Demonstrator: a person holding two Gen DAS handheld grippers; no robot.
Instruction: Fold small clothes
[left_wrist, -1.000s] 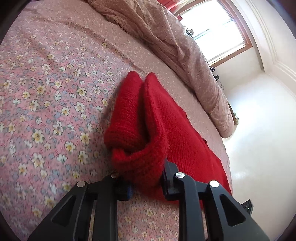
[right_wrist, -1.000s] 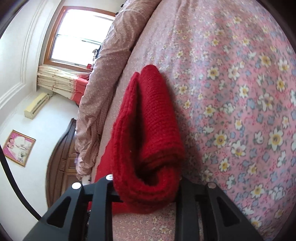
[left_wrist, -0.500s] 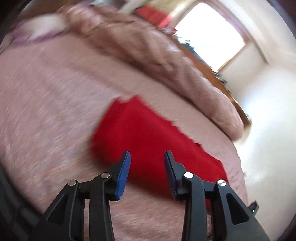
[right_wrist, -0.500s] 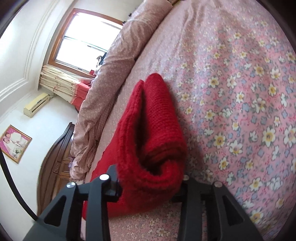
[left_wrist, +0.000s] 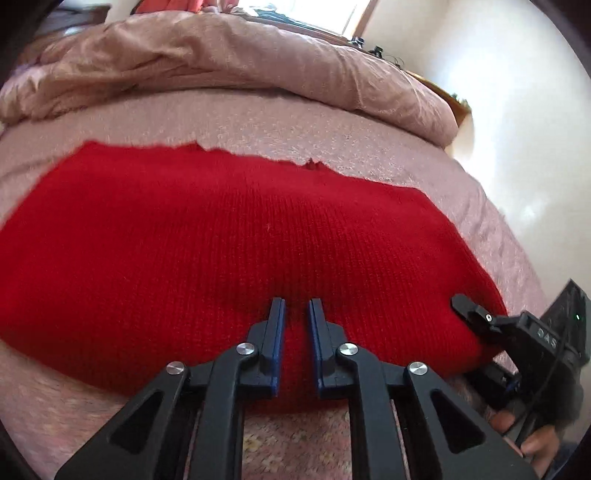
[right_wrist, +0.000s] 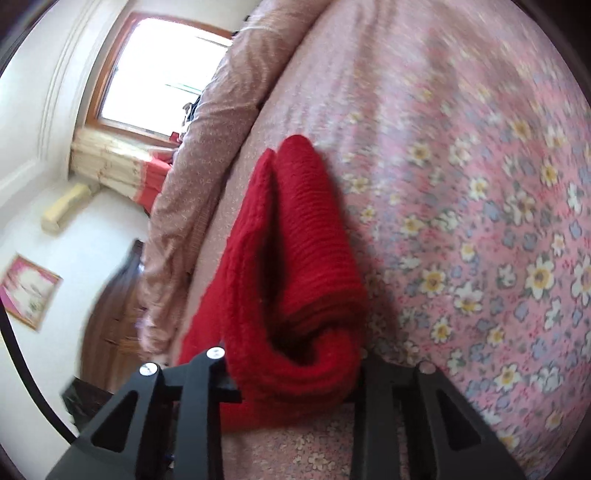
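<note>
1. Red knit garment (left_wrist: 236, 236) lies on the bed, spread wide left to right in the left wrist view, its far edge ragged against the sheet.
2. Its right end is bunched into a thick fold (right_wrist: 295, 280); in the right wrist view that fold runs away from the camera in two stacked layers.
3. Right gripper (right_wrist: 295, 384): clamped on the near end of that fold, knit filling the gap between both fingers. Its jaws have just been narrowing, with the knit between them.
4. The same gripper shows at the right edge of the left wrist view, one black finger (left_wrist: 471, 312) pressed on the garment's right corner, with a person's hand (left_wrist: 532, 443) behind it.
5. Left gripper (left_wrist: 297, 314): over the near middle of the garment, blue-lined pads (left_wrist: 280, 332) drawn close with only a narrow slit showing, nothing gripped. Reads as closed and empty; the jaws have just been closing.
6. Pink floral bedsheet (right_wrist: 480, 221) under everything; flowers are sharp in the near part, blurred farther off.
7. Crumpled beige-pink duvet (left_wrist: 221, 62) heaped along the far side of the bed.
8. Beyond: bright window (right_wrist: 162, 77), white wall, framed picture (right_wrist: 29, 291) at far left, dark wooden furniture (right_wrist: 110, 314).
</note>
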